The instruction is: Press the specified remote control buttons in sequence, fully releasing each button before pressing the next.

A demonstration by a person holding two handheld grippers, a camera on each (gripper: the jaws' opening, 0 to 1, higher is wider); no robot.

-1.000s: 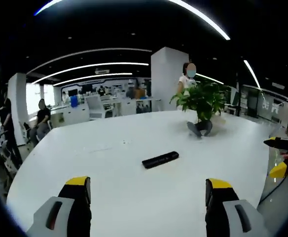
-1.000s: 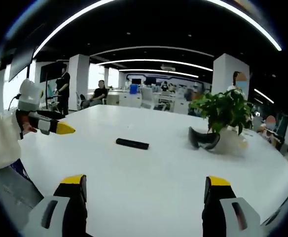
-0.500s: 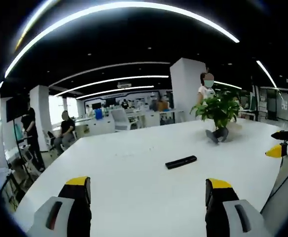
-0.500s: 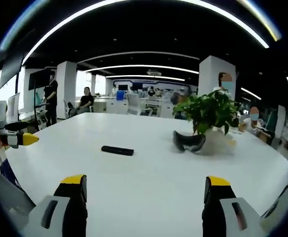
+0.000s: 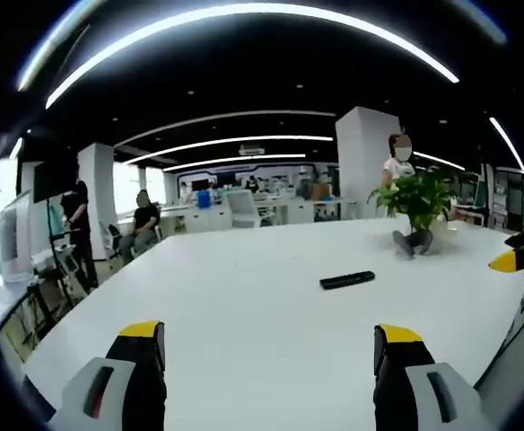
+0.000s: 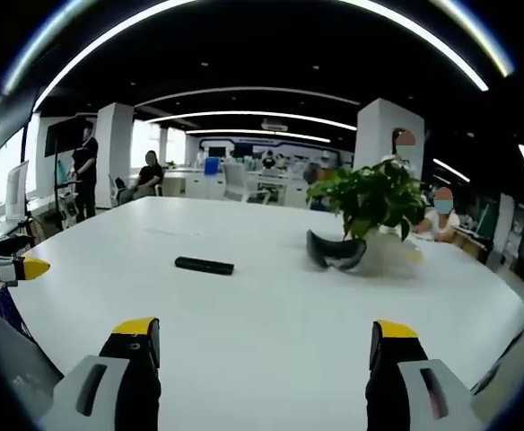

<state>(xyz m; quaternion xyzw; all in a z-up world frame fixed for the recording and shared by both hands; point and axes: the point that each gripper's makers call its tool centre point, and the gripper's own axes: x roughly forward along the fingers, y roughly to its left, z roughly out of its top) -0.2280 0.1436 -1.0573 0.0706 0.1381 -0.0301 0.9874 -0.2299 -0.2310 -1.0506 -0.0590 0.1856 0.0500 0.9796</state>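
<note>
A slim black remote control (image 5: pixel 347 280) lies flat on the white table (image 5: pixel 244 314), right of centre in the left gripper view; in the right gripper view the remote control (image 6: pixel 204 265) lies left of centre. My left gripper (image 5: pixel 269 368) stands open, well short of it, nothing between its yellow-tipped jaws. My right gripper (image 6: pixel 262 364) is open too, also far from the remote. The right gripper's yellow tip (image 5: pixel 513 259) enters the left gripper view at the right edge. The left gripper's tip (image 6: pixel 24 268) shows at the left edge of the right gripper view.
A potted green plant (image 6: pixel 370 199) stands at the far side of the table with a dark headset-like object (image 6: pixel 336 251) in front of it. Several people stand or sit around the office behind, one behind the plant (image 5: pixel 398 162).
Both views have swung, so the remote sits further right in the left gripper view and further left in the right gripper view. The other gripper's tip slid toward each view's edge. The remote stayed put.
</note>
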